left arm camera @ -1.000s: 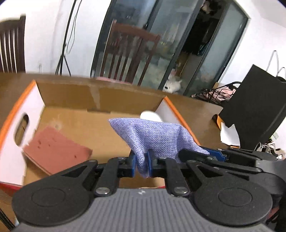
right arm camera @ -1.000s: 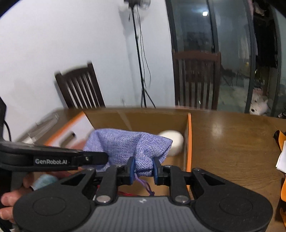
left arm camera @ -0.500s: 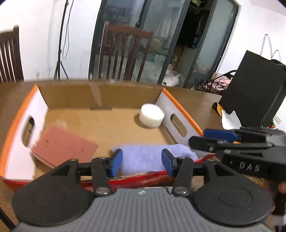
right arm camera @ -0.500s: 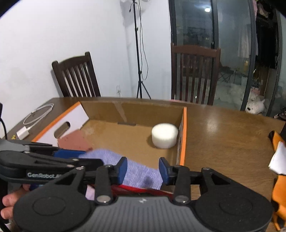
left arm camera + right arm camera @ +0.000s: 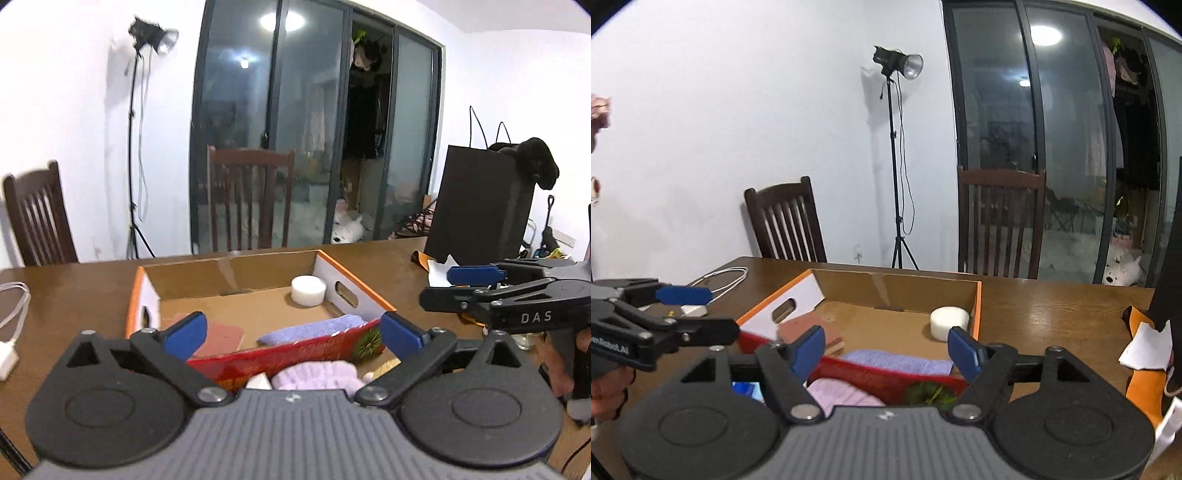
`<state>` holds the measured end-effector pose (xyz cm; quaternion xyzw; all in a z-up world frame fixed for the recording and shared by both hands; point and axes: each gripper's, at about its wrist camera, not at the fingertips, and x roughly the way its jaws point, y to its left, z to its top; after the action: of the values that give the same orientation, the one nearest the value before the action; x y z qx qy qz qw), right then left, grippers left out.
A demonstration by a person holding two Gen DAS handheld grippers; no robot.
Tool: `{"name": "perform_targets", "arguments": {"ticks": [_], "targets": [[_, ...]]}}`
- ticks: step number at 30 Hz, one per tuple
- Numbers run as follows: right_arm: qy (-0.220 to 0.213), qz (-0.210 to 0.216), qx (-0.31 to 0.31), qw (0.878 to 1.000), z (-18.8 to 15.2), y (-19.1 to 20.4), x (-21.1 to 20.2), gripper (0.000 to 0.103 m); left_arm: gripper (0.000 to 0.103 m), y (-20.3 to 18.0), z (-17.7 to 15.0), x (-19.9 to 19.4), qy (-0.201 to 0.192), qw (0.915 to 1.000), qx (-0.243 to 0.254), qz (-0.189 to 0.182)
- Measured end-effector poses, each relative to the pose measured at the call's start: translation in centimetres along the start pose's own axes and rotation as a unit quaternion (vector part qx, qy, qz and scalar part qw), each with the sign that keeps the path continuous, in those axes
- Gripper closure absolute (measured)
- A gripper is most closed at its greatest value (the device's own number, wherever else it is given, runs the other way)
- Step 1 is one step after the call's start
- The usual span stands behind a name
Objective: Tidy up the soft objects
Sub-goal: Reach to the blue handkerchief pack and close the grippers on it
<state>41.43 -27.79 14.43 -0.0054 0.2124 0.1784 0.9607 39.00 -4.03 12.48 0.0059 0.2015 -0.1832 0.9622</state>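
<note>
Brown wooden surface carries your cardboard box; the purple cloth bag lies inside at its near wall. Your left gripper and right gripper hover with fingers opening, nothing between them.

We see an evenly bright room in both views, with a ceiling light glaring off the glass doors at the top of the frame. The fisheye bends the walls and darkens the corners. Soft shadows trail the lamp stand, and the lower centre is slightly blurred.
</note>
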Motion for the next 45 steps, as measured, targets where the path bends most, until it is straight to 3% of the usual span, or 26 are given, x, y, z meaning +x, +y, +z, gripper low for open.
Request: {"name": "perform_targets", "arguments": {"ticks": [4,8,13,17,23,34,39,43,45], "targets": [[-0.008,-0.002,-0.006,1.000,-1.5,1.6,-1.9,0.027,0.000,0.4,-3.0,-2.7,-0.013,0.9996,-0.022,0.015],[-0.007,0.006,-0.023,1.000,-3.8,3.6,-3.3,0.024,0.000,1.1,-6.1,-4.4,0.006,0.9987,-0.046,0.023],[0.007,0.034,-0.024,0.999,-7.1,6.2,-4.1,0.023,0.000,1.5,-8.6,-5.7,0.024,0.9964,-0.047,0.067],[0.033,0.049,-0.026,0.998,-8.9,7.9,-3.7,0.023,0.000,2.0,-10.1,-6.9,0.019,0.9961,-0.058,0.065],[0.043,0.033,-0.032,0.998,-10.4,9.7,-3.8,0.021,0.000,2.6,-12.3,-7.0,0.040,0.9948,-0.064,0.069],[0.064,-0.017,0.003,0.998,-12.3,8.0,-4.1,0.021,0.000,1.7,-13.1,-5.3,0.041,0.9959,-0.073,0.033],[0.058,-0.003,0.028,0.998,-11.6,7.0,-2.8,0.022,0.000,2.7,-12.1,-3.1,0.031,0.9950,-0.084,0.043],[0.054,0.022,0.020,0.998,-10.2,7.4,-0.3,0.028,0.011,4.6,-11.3,-0.4,0.050,0.9907,-0.102,0.074],[0.055,0.037,0.016,0.998,-9.3,7.8,1.3,0.030,0.022,5.6,-11.2,0.8,0.070,0.9863,-0.122,0.085]]}}
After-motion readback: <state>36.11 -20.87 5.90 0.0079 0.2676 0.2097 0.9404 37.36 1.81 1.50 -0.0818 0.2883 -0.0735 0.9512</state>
